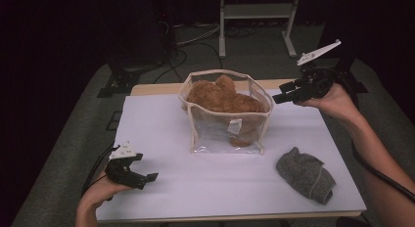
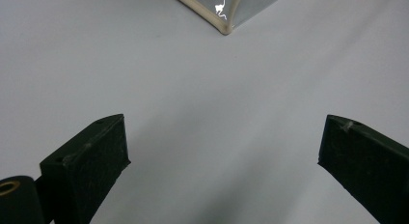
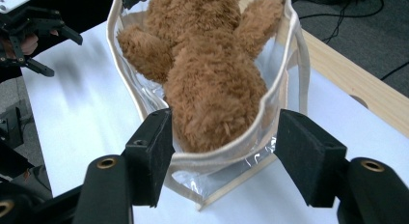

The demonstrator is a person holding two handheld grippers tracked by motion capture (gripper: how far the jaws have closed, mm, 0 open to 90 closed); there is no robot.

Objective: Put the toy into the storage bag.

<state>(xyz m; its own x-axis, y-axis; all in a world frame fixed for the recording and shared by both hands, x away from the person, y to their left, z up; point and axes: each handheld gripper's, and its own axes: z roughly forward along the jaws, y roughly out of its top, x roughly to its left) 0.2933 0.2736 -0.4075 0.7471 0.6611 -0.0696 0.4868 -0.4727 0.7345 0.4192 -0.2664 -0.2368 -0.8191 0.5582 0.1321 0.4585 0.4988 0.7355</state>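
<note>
My right tool (image 1: 281, 96), wide open and empty at the clear bag (image 1: 226, 131) rim near the desk's (image 1: 161, 119) far edge, should close squarely on that rim beside the teddy (image 1: 220, 97); left tool (image 1: 147, 179) idles open, empty.

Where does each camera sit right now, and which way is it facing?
High view: above the table's near side, facing forward and down; forearms, left tool, right tool.
Left gripper view: on the left tool, facing the table.
Right gripper view: on the right tool, facing the teddy bear.
All share the clear bag.
</note>
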